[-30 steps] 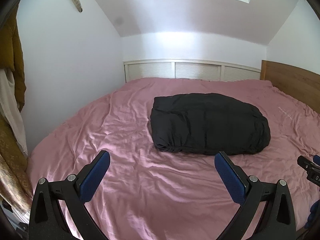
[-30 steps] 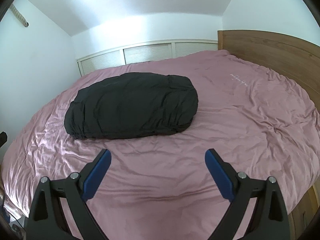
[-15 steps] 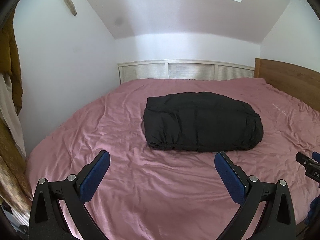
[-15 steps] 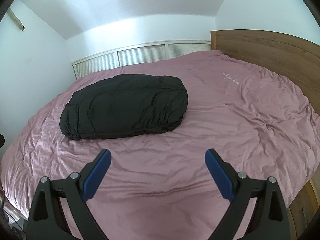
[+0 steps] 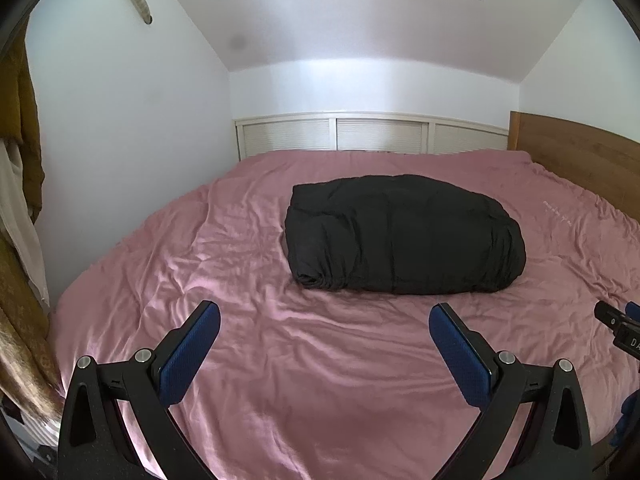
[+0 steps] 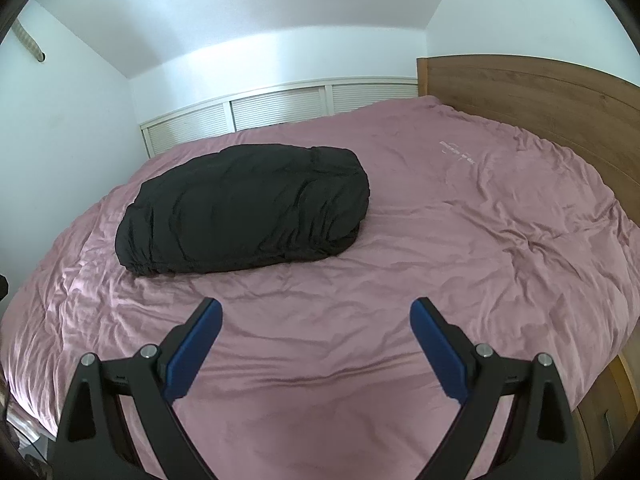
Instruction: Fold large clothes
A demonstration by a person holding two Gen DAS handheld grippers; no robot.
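A black garment [image 5: 404, 236] lies folded into a thick bundle in the middle of the pink bed [image 5: 248, 272]. The right wrist view has the same black garment [image 6: 244, 208] to the left of centre. My left gripper [image 5: 324, 312] hovers open over the bed's near edge, well short of the bundle, with nothing between its blue pads. My right gripper [image 6: 316, 308] is open too and holds nothing, also apart from the bundle. The tip of the right gripper [image 5: 618, 326] shows at the far right edge of the left wrist view.
A wooden headboard [image 6: 532, 92] runs along the right side of the bed. White louvred cupboard doors [image 5: 372, 134] stand behind the bed under a sloped ceiling. Clothes hang at the left [image 5: 20, 208] beside the white wall.
Both views have drifted slightly; the bundle sits a little further left and away in each. Both grippers stay open and nothing was grasped.
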